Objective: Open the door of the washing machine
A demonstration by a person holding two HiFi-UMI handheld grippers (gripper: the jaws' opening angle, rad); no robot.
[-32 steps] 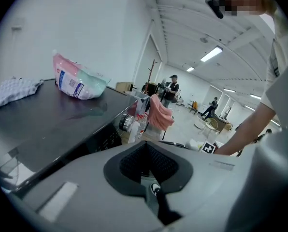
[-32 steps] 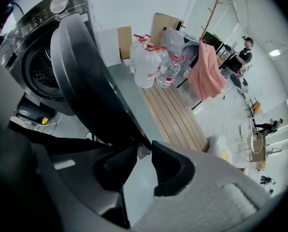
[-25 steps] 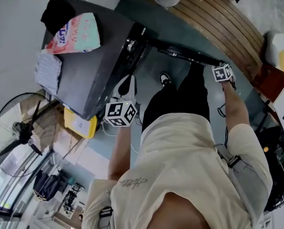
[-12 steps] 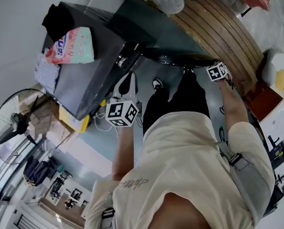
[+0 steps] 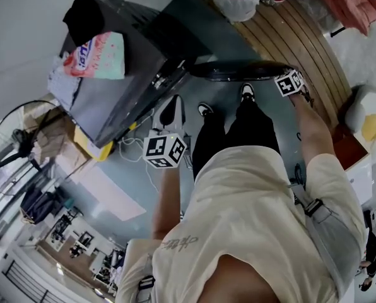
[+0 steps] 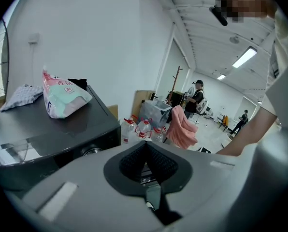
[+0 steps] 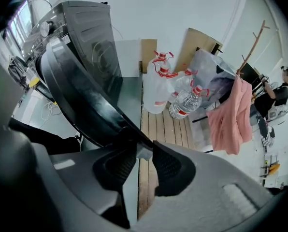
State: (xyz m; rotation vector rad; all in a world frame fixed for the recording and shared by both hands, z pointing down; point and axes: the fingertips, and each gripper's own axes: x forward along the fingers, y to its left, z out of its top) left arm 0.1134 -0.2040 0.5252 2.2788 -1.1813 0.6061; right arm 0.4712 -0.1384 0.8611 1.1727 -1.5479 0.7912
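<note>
My right gripper (image 7: 143,153) clamps the washing machine door (image 7: 74,98) at its rim, fingers (image 7: 170,166) partly apart. My left gripper (image 6: 145,148) is closed, empty. The head view hides both grips.

The three pictures are lit brightly and evenly by white indoor light. In the left gripper view long ceiling lamps (image 6: 244,57) are seen as a source, and they are slightly overexposed. A pale reflection is laid on the dark top of the washing machine (image 6: 42,124). In the right gripper view a dull sheen is carried along the glossy washing machine door (image 7: 81,100). Shadows are weak and diffuse. Strong fisheye bending is seen in every view, and the corners of both gripper views are blacked out. The near bodies of the left hand-held gripper (image 6: 145,149) and the right hand-held gripper (image 7: 141,150) are rendered soft and unfocused. In the head view fine detail is lost towards the edges.
</note>
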